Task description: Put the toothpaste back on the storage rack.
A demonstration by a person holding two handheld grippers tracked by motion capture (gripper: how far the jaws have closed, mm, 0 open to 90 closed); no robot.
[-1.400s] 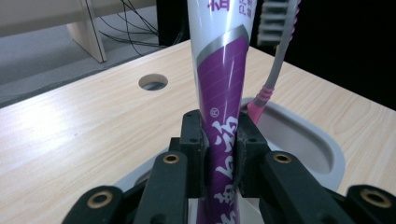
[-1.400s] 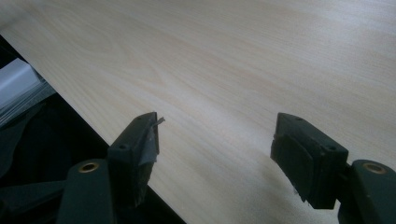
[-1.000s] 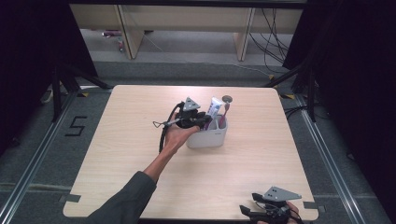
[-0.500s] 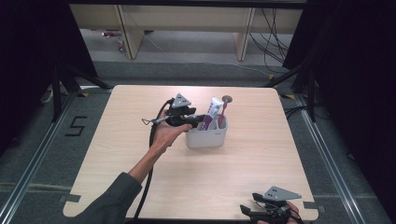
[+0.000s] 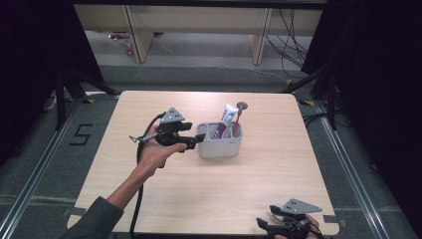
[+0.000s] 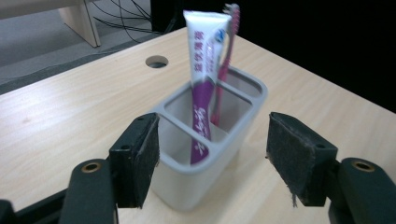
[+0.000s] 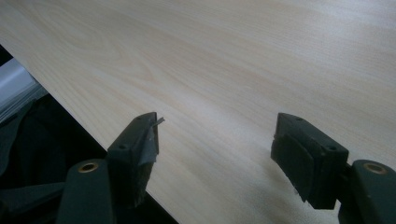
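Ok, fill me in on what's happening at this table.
A person works with tongs in each hand at a wooden table. The left tongs sit just beside a grey holder that carries a toothpaste tube and a pink toothbrush. Their jaws have just been opening and hold nothing; the holder's near end sits ahead of them, untouched by the pads. The right tongs rest open at the table's near right edge, holding nothing.

Light wood table with rounded corners; grey compartment holder stands near centre; round hole, apparently a cable port, far side.
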